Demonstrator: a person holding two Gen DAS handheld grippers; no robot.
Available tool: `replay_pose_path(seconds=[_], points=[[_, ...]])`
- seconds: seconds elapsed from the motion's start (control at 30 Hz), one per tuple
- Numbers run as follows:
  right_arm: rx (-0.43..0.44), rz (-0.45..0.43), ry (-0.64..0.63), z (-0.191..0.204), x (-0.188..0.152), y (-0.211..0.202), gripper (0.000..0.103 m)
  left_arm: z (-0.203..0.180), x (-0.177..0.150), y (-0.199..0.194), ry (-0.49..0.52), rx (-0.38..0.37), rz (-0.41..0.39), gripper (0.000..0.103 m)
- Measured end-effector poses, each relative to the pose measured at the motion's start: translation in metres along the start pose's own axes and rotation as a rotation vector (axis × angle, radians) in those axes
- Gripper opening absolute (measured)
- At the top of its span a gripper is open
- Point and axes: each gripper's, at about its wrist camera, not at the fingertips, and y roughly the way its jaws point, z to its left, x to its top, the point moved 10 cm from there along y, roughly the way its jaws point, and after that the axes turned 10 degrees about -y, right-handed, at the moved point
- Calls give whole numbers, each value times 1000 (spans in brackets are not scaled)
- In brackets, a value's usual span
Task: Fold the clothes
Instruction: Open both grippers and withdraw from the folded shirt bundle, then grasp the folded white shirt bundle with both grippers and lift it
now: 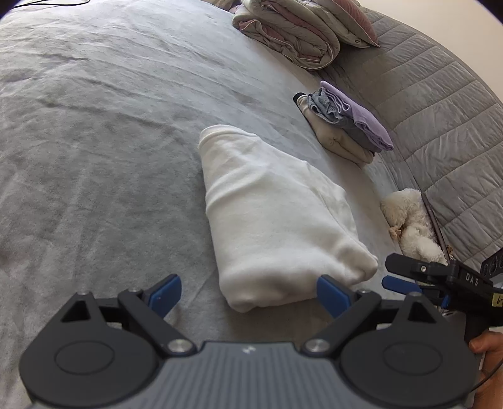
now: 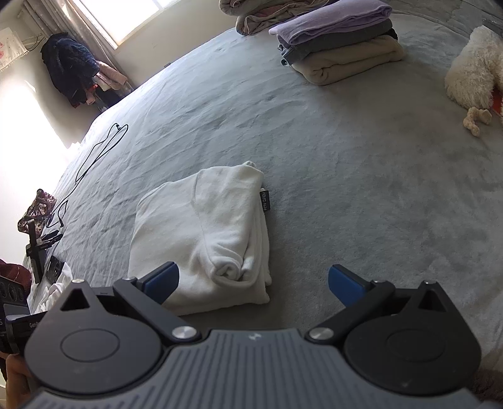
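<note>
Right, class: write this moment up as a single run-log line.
left tool: open, empty | right tool: open, empty | white garment: folded on grey bed | folded stack: beyond, apart

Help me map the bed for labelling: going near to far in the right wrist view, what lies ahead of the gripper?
right gripper → folded white garment → stack of folded clothes → bundled quilt at the far edge.

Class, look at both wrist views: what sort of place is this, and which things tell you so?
Most likely a bedroom: work happens on a wide grey bed with a quilted headboard, a rolled duvet at its head, and clothes hanging beside a curtained window.
</note>
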Motion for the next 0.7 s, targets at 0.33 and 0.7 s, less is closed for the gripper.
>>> replay_pose_path(seconds=[0.33, 0.7], points=[[147, 3, 167, -11, 15, 10, 103, 3, 12, 14, -64, -6, 26, 94], [296, 40, 386, -25, 14, 41, 91, 0, 29, 35, -199, -100, 20, 93]])
